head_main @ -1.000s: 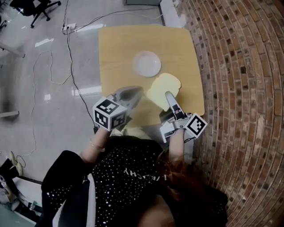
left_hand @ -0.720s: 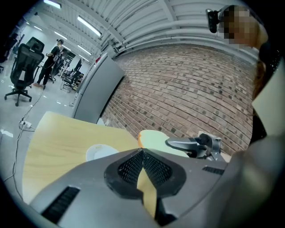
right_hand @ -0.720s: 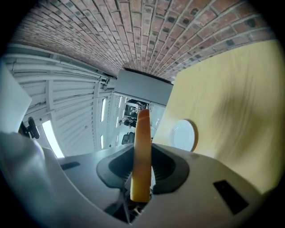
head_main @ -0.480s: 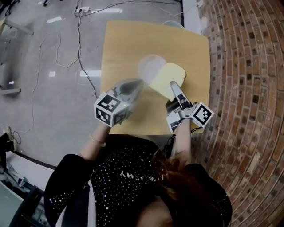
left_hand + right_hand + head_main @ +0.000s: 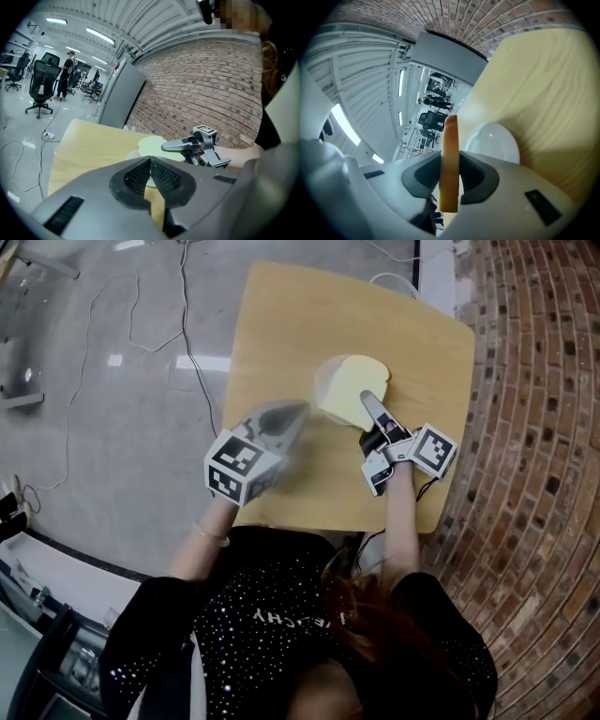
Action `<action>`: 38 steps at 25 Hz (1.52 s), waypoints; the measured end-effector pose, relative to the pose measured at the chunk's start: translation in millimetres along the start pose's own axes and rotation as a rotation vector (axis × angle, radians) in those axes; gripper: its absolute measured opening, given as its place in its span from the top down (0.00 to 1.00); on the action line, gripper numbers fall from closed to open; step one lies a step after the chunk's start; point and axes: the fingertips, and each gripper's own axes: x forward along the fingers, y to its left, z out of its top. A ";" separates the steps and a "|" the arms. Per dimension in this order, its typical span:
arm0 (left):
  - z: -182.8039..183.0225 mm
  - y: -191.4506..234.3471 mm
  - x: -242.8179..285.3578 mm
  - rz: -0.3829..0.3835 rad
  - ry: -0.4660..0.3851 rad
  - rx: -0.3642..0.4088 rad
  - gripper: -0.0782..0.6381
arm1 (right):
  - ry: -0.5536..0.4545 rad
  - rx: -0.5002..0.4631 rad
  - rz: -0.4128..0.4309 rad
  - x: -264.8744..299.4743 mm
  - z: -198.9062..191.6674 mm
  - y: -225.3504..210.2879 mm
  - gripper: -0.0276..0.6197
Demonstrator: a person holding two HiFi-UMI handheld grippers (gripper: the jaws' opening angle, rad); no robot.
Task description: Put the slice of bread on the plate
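A pale slice of bread [image 5: 349, 381] is pinched by its near edge in my right gripper [image 5: 367, 399] and hangs over the white plate [image 5: 322, 379] on the yellow table [image 5: 319, 484], hiding most of it. In the right gripper view the slice [image 5: 450, 140] stands edge-on between the pads of the right gripper [image 5: 450, 176], with the plate [image 5: 494, 145] just beyond. My left gripper [image 5: 298, 411] hovers left of the plate, shut and empty. In its own view the left gripper [image 5: 150, 161] has its pads meeting, with the bread [image 5: 150, 146] ahead.
A brick wall [image 5: 534, 427] runs close along the table's right side. Cables [image 5: 183, 324] trail over the glossy floor to the left. Office chairs [image 5: 42, 79] stand far off in the room.
Both grippers moved forward over the table. The right one carried the bread from beside the plate to over it, and the left one followed along the plate's left side.
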 end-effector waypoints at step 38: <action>26.3 -19.3 -26.8 -0.043 -0.022 0.065 0.88 | -0.195 -0.207 -0.134 -51.0 -22.2 52.1 0.79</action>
